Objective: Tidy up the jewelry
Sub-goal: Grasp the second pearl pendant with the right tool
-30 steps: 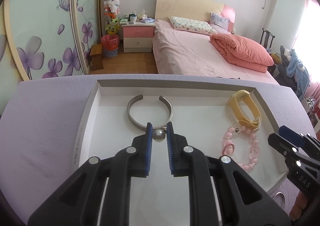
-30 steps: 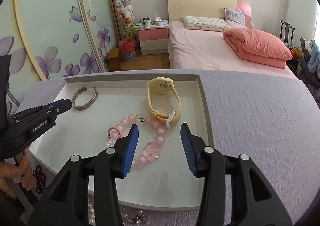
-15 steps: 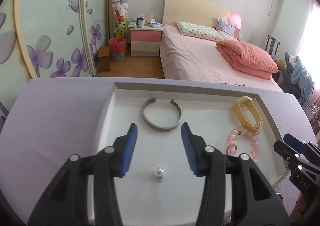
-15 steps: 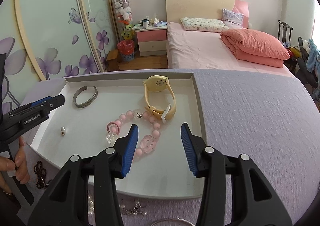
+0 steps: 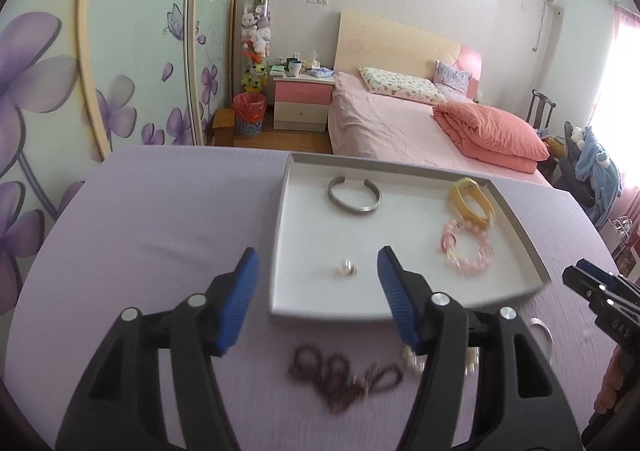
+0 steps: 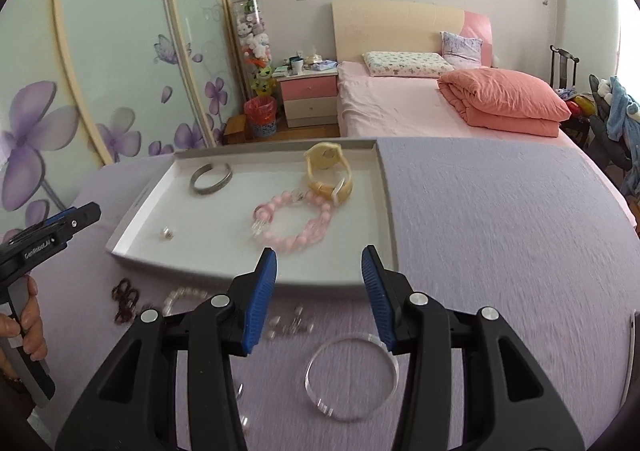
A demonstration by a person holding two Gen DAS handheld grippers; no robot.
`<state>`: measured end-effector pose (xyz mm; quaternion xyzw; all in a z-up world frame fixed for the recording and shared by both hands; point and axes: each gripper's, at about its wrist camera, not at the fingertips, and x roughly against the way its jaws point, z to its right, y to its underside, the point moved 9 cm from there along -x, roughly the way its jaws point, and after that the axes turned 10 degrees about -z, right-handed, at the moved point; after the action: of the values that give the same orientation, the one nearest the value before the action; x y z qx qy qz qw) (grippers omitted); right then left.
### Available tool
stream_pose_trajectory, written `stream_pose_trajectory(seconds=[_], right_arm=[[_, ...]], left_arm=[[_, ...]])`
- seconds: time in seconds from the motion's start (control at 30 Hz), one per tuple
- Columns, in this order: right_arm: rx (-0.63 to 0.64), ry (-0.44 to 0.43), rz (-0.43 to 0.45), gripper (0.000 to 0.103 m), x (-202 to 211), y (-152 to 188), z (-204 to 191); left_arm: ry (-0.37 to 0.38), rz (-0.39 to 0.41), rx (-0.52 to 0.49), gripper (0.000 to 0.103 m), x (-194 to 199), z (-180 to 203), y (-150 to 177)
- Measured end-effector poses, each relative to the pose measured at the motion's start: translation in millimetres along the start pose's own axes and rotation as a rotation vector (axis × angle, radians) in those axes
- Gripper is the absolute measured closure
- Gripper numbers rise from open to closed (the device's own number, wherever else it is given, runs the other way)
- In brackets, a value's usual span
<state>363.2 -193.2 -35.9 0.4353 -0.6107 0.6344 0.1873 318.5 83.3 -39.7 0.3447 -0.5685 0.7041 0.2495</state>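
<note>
Left hand-held gripper [image 5: 316, 275]: jaws apart, just been opening, nothing between them; pearl [image 5: 346, 268] lies in the tray [image 5: 280, 251] ahead, dark beads [image 5: 340, 379] on the counter [image 5: 160, 231] below. Right hand-held gripper [image 6: 319, 278]: jaws apart, empty; clear bangle [image 6: 352, 377] beneath, pink bracelet [image 6: 296, 229] in the tray ahead.

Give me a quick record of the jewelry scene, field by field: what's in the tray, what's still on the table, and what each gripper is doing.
tray: white, on purple table
in tray: silver cuff; yellow watch; pink bead bracelet; pearl earring
on table: dark bead string; clear bangle; white bead bracelet
left gripper: open, jaws just opening, nothing between fingers
right gripper: open, empty
</note>
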Motion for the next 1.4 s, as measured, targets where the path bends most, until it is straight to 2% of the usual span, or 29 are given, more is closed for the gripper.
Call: stream_pose_trajectory(seconds=[0.23,0.37,0.57,0.77,1.0,1.4], right_arm=[[0.047,-0.037,-0.038,0.057,14.5,61.9,-19.7],[0.082,-0.053,-0.077,0.057,14.4,91.1,-29.3],[0.119,-0.06,-0.143,0.057,3.0,119.4,-37.9],[0.123,-0.046,-0.174,0.057,-6.9,128.1,-42.1],[0.131,-0.025,-0.171,0.074,-15.0,117.5,-51.3],[0.133,-0.005,-0.172,0.078,-18.6,112.2,-53.7]], left_arm=[[0.014,-0.015,-0.008,0.027,21.4,-8.5,48.5],[0.043,-0.028,-0.013,0.016,26.4,-7.6,73.5],[0.059,-0.047,-0.029,0.013,28.9,-3.7,93.4],[0.062,-0.045,-0.046,0.013,30.6,-0.8,96.0],[0.055,-0.055,-0.051,0.013,25.6,-0.9,96.8],[0.038,-0.072,-0.073,0.013,18.0,1.2,98.8]])
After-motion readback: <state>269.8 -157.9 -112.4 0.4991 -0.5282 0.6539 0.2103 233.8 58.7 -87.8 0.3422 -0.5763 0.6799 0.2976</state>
